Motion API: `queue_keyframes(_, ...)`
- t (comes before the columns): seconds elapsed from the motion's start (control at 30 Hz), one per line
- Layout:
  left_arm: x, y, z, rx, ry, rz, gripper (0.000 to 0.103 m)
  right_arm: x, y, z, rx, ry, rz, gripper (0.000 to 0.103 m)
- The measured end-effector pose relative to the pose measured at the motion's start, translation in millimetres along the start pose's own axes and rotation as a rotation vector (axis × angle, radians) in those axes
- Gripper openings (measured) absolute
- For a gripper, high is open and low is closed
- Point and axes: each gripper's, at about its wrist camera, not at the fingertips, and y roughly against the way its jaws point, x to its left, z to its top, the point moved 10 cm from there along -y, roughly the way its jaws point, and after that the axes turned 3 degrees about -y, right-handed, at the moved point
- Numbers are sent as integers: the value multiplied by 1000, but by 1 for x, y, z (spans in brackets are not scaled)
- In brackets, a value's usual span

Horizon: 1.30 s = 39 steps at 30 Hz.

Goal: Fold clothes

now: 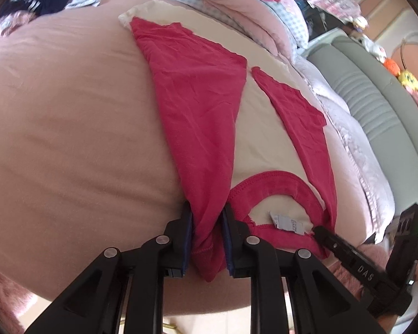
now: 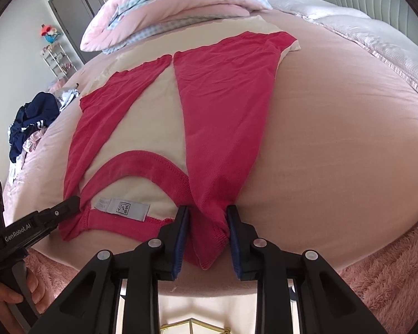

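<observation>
Both grippers — left gripper [image 1: 206,217], right gripper [image 2: 206,217] — jaws clamped on shirt [image 1: 192,105] shoulders, pink bed [image 1: 69,128]

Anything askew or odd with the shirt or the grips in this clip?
Nothing stands out. The red-and-cream shirt lies flat on the bed, sleeves folded inward; the left hand-held gripper and right hand-held gripper each pinch a shoulder.

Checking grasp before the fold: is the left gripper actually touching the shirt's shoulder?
Touching. In the left wrist view the left gripper has the shirt shoulder fabric bunched between its blue pads, pressed against both.
</observation>
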Motion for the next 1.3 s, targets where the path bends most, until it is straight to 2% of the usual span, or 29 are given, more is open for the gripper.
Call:
queue_keyframes(0.07,-4,4,1,4,-16,-6,8,5,4,1,0,4,23,8)
queue_keyframes(0.23,-11,25,7,-13,-16,-40,7,10,27,11,-32,28,58,6)
queue_keyframes(0.47,-21,49,3,-8,-32,-56,6,5,42,13,-16,3,80,6)
queue_keyframes(0.6,-21,53,-15,45,-22,-65,6,4,52,2,7,3,92,6)
queue_keyframes(0.73,-15,67,-36,100,-3,-87,6,-3,57,-20,60,-79,124,6)
queue_keyframes(0.8,-13,74,-46,121,-6,-92,6,-6,59,-31,83,-80,117,6)
queue_keyframes(1.03,-9,72,-52,143,-13,-87,6,-4,53,-33,112,-61,95,6)
queue_keyframes(1.2,-14,85,-38,86,-4,-136,6,1,67,-28,62,-36,105,6)
queue_keyframes(1.3,-29,106,-5,2,-28,-179,6,5,85,-3,-7,-16,135,6)
